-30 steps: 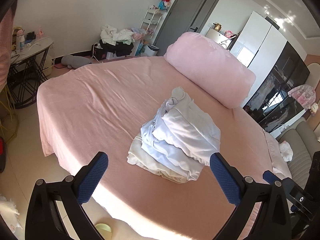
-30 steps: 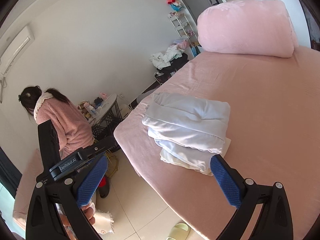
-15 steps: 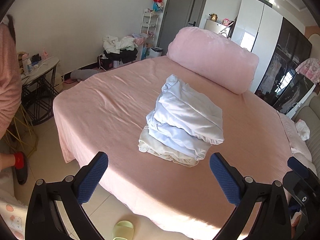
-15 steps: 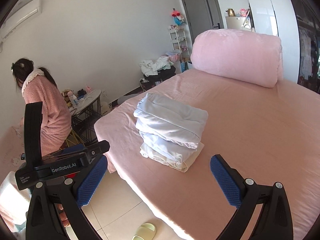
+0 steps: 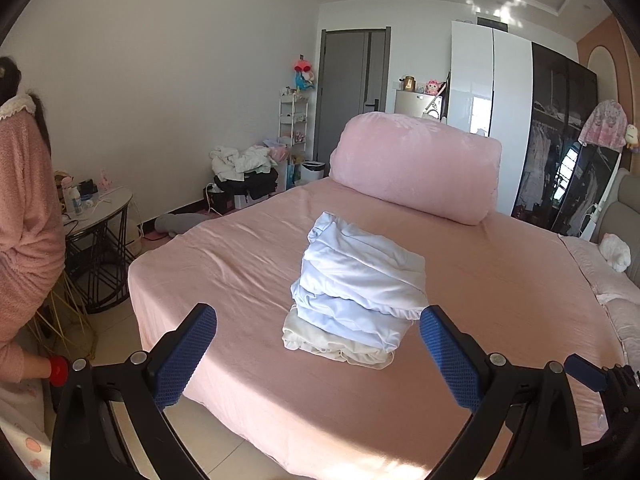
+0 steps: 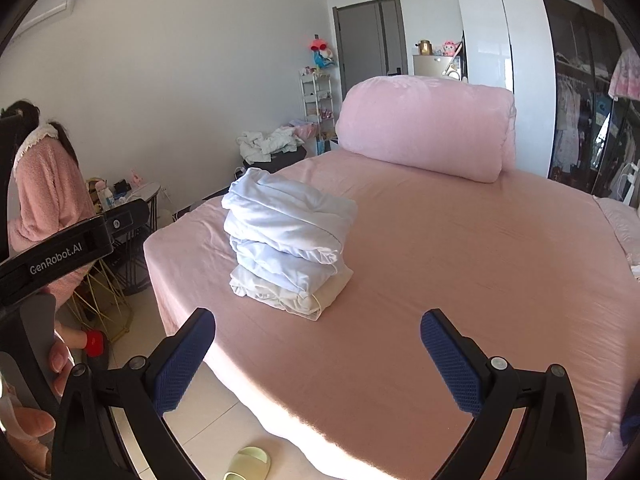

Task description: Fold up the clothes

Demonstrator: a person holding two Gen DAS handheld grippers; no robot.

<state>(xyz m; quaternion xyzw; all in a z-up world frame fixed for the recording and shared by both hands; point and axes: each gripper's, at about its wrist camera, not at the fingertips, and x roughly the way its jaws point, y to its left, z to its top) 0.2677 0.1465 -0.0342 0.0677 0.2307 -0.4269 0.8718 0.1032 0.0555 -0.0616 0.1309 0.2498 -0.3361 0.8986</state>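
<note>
Clothes (image 5: 354, 288), folded and stacked three deep, lie near the foot edge of the pink bed (image 5: 500, 280), well short of the rolled quilt (image 5: 416, 166), while the left gripper (image 5: 318, 354) and right gripper (image 6: 318, 356) hang apart from the stack, both spread wide and empty.

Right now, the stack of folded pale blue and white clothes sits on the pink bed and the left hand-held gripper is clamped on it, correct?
Not quite. The stack of folded pale blue and white clothes does sit on the pink bed, but the left hand-held gripper is open and clear of it, as the left wrist view shows.
</note>
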